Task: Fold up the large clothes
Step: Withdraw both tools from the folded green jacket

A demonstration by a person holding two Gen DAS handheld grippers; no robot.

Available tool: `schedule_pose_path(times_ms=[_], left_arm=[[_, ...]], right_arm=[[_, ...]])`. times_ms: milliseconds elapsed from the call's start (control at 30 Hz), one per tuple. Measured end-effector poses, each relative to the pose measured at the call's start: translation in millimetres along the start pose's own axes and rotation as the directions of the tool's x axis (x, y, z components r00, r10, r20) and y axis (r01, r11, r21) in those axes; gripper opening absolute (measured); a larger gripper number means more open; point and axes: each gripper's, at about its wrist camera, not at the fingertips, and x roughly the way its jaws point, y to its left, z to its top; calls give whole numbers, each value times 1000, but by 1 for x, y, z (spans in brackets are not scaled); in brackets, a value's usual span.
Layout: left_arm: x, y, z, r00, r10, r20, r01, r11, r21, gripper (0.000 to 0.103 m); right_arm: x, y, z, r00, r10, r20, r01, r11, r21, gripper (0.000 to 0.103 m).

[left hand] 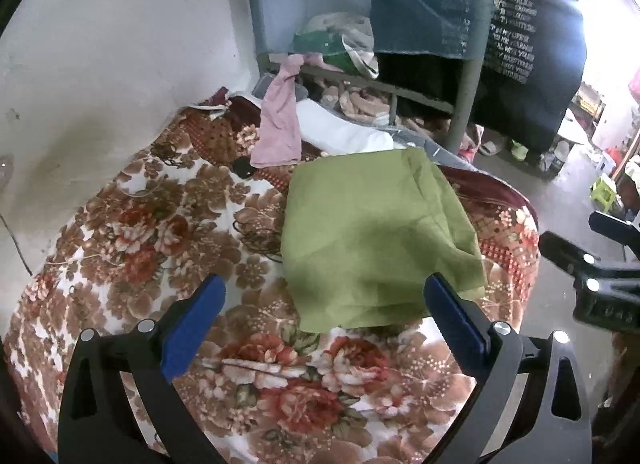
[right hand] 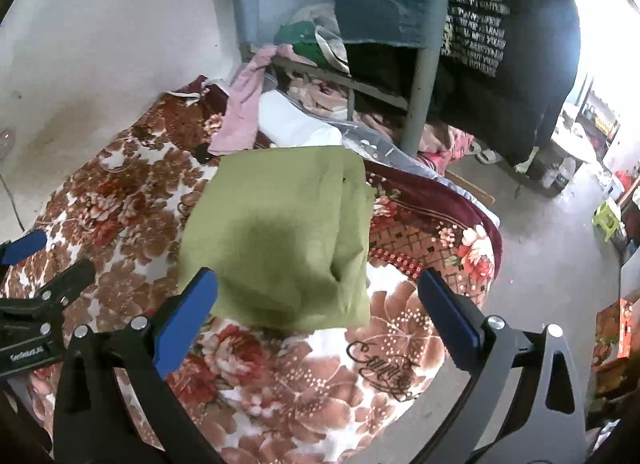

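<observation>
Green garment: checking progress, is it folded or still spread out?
Folded. The green garment lies as a compact layered rectangle on the floral blanket, with both grippers open and off it.

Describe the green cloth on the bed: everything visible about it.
The green cloth is olive, a thin matte woven fabric as it looks, folded into a rough rectangle with layered edges showing along its right side. It lies flat on the floral blanket, with soft creases and a slightly lifted near edge. Neither the left gripper nor the right gripper touches it; both are open, just short of its near edge. No buttons or print are visible.
</observation>
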Motion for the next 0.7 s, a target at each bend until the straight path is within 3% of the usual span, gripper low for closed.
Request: schedule_pose_path(times_ms=[333, 700], left_arm=[[-30, 1, -11, 998, 41, 38, -41, 999, 10, 98], [-13, -2, -4, 995, 94, 42, -93, 996, -7, 98]], right_arm=[[-34, 12, -13, 1000, -24, 5, 24, 1000, -16, 98], [-14, 15, -6, 1000, 10, 0, -10, 999, -44, 98]])
